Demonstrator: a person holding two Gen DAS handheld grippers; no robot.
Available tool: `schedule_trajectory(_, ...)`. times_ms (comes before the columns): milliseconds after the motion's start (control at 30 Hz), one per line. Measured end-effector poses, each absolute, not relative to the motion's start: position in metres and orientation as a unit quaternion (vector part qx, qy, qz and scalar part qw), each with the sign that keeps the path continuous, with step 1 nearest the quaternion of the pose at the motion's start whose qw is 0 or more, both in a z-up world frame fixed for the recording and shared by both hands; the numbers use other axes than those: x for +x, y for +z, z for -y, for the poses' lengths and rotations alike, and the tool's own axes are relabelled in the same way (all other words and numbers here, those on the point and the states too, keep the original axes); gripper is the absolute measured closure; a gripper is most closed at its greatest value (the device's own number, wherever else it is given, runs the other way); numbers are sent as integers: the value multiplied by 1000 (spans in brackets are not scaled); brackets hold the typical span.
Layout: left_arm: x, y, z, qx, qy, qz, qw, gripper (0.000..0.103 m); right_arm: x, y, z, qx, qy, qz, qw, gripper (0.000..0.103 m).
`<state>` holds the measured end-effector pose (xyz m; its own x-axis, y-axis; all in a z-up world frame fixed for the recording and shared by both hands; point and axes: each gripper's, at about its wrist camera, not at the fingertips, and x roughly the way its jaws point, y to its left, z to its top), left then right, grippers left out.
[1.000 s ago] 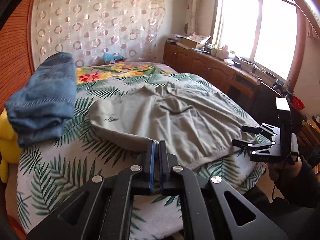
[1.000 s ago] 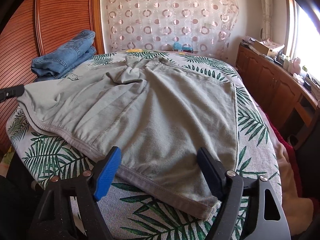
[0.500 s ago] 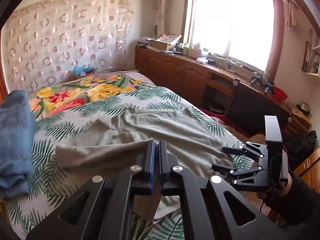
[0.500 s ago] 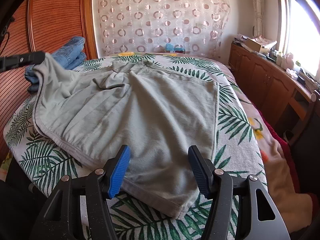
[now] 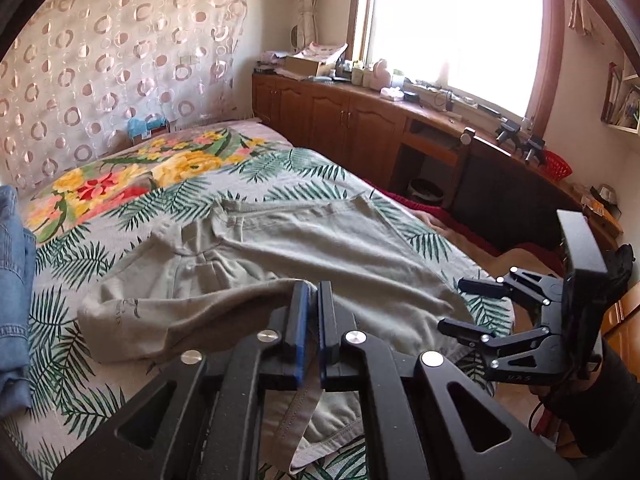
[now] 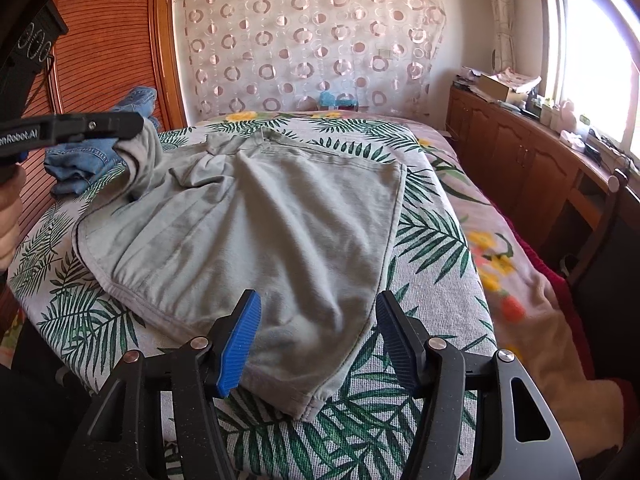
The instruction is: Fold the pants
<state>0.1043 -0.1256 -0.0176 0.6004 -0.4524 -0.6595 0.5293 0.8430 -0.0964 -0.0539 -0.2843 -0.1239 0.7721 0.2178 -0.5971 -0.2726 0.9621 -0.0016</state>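
A bed (image 6: 440, 216) with a palm-leaf and flower bedspread (image 5: 224, 184) carries grey pants (image 6: 256, 232) spread near its middle. Folded blue jeans (image 6: 92, 152) lie at ten o'clock from them, by the edge.

Left wrist view: looks from low over the near left part of the bed (image 5: 280, 176), facing across it toward the window (image 5: 456, 28) and wooden cabinets (image 5: 340, 120); the left gripper (image 5: 313, 320) fills the bottom of the frame, very close.
Right wrist view: looks from the foot of the bed (image 6: 436, 216) along its length toward the circle-patterned curtain (image 6: 312, 40); the right gripper (image 6: 316, 340) fills the bottom of the frame.
Shared area: both views take in the grey pants (image 5: 320, 248) (image 6: 260, 220) spread on the bed, the curtain (image 5: 120, 64), the cabinets (image 6: 512, 148) and the folded jeans (image 5: 14, 300) (image 6: 92, 148).
Cross-sighting: each view shows the other gripper, the right gripper (image 5: 460, 304) at the bed's right edge, the left gripper (image 6: 136, 128) at its left.
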Motion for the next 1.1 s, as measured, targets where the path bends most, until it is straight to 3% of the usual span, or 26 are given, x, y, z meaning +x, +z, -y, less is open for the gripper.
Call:
schedule_trajectory(133,101,-26,119,55,-256,-367,893,98,-53,-126,285,-40,130,-311,940,41)
schedule_trajectory(300,93,-27,101,42,-241,-369,897,60,-52,-129,281,-41,132,-312,940,41)
schedule_trajectory(367,91,-26,95,38,-240,-366,898,60,-53,-130,283,-41,133,-313,940,41)
schedule_trajectory(433,88,-26,89,35,-234,-368,899,50,-53,-131,282,-42,134,-313,939,41)
schedule_trajectory(500,84,-28,82,27,-231,-364,902,22,-52,-130,280,-43,137,-313,939,41)
schedule_trajectory(767,77,-51,53,11,-192,-379,905,21,-49,-123,271,-47,152,-305,939,41)
schedule_trajectory(833,76,-58,49,13,-183,-385,904,21,-49,-121,265,-47,160,-303,938,51)
schedule_trajectory(1100,72,-85,44,22,-166,-412,896,21,-36,-116,239,-48,201,-299,932,58)
